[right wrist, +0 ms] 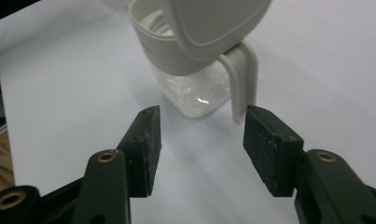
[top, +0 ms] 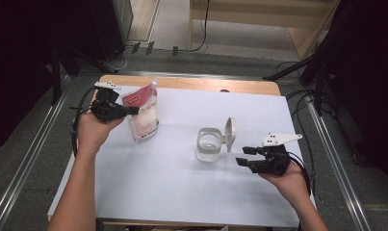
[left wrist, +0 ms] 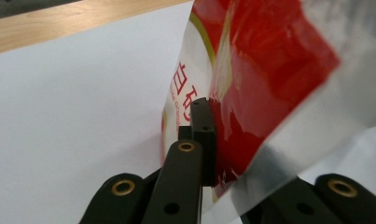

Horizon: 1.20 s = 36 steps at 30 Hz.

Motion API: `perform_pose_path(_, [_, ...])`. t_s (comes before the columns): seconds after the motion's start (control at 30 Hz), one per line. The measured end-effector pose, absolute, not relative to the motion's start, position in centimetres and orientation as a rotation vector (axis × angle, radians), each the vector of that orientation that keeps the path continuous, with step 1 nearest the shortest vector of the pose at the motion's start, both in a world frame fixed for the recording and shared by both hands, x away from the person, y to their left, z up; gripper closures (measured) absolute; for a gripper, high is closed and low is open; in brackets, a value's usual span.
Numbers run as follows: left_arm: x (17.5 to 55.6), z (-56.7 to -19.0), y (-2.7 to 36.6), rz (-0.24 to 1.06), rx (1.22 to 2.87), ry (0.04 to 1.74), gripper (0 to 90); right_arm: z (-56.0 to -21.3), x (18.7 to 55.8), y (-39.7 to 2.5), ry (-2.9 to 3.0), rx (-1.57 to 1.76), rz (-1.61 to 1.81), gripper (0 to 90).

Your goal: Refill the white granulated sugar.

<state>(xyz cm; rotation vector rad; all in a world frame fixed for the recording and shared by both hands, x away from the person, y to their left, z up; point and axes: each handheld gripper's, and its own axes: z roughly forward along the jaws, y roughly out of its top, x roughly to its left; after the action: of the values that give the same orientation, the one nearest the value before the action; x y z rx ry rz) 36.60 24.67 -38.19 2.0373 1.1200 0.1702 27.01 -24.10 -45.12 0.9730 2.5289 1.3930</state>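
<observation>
A red and white foil bag (top: 143, 113) stands tilted on the white sheet at the left, and my left gripper (top: 133, 110) is shut on its upper edge. In the left gripper view the bag (left wrist: 251, 88) is pinched between the black jaws of that gripper (left wrist: 212, 140). A clear square jar (top: 209, 144) with a beige rim stands at mid-table, its beige lid (top: 229, 134) flipped up on the right side. My right gripper (top: 243, 155) is open just right of the jar. In the right gripper view, the jar (right wrist: 195, 88) and lid (right wrist: 213, 23) sit just beyond the spread gripper (right wrist: 202, 126).
A white sheet (top: 182, 192) covers most of the wooden table (top: 206, 85). Black cables (top: 76, 125) trail off the left edge. Metal rails (top: 28, 159) run along both sides on the floor. Dark stands and cables lie behind the table.
</observation>
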Motion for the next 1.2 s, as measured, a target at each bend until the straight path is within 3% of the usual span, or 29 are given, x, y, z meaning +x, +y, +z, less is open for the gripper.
perform_pose_path(0.37, [35.5, -35.6, 23.6, 0.036, 2.035, 1.010, 90.0, -44.3, 25.8, -22.0, 2.591, 0.875, 1.444, 51.0])
perform_pose_path(1.2, [33.1, -32.5, 21.4, 0.009, 2.058, 0.904, 90.0, -43.5, 23.9, -14.7, 2.682, 0.735, 1.437, 50.2])
